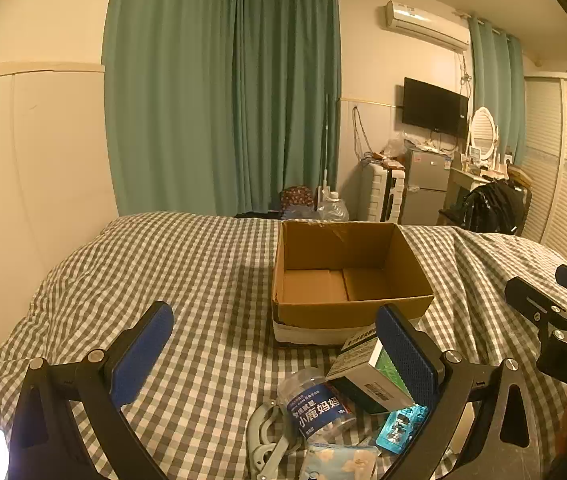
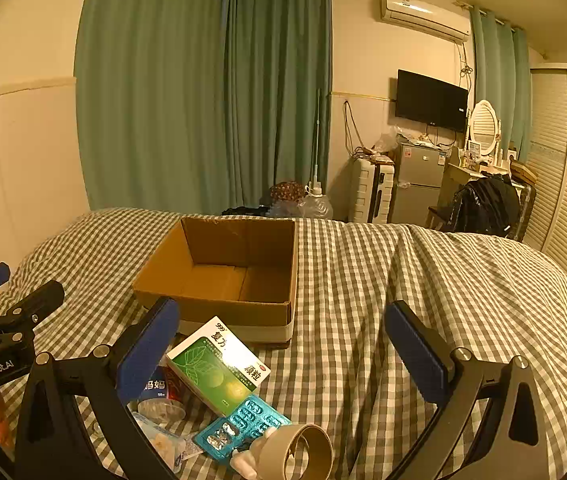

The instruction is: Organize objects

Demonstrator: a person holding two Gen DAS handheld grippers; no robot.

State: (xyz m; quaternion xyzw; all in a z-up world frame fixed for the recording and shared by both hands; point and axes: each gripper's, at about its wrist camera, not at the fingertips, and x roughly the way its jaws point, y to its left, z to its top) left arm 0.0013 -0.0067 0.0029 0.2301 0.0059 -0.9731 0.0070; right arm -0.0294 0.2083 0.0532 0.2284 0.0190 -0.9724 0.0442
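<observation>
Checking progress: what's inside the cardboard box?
The cardboard box shows only bare floor flaps; nothing is packed. Its near inside corner is hidden by the front wall.

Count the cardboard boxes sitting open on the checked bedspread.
1. The open cardboard box sits on the bedspread beyond the pile of small items; it appears empty. None other visible.

Dim, warm yellow light; fisheye edges bend and darken, perhaps slightly soft.

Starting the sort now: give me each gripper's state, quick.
Left gripper: open, fingers wide apart, holding nothing.
Right gripper: open, fingers wide apart, holding nothing.
</observation>
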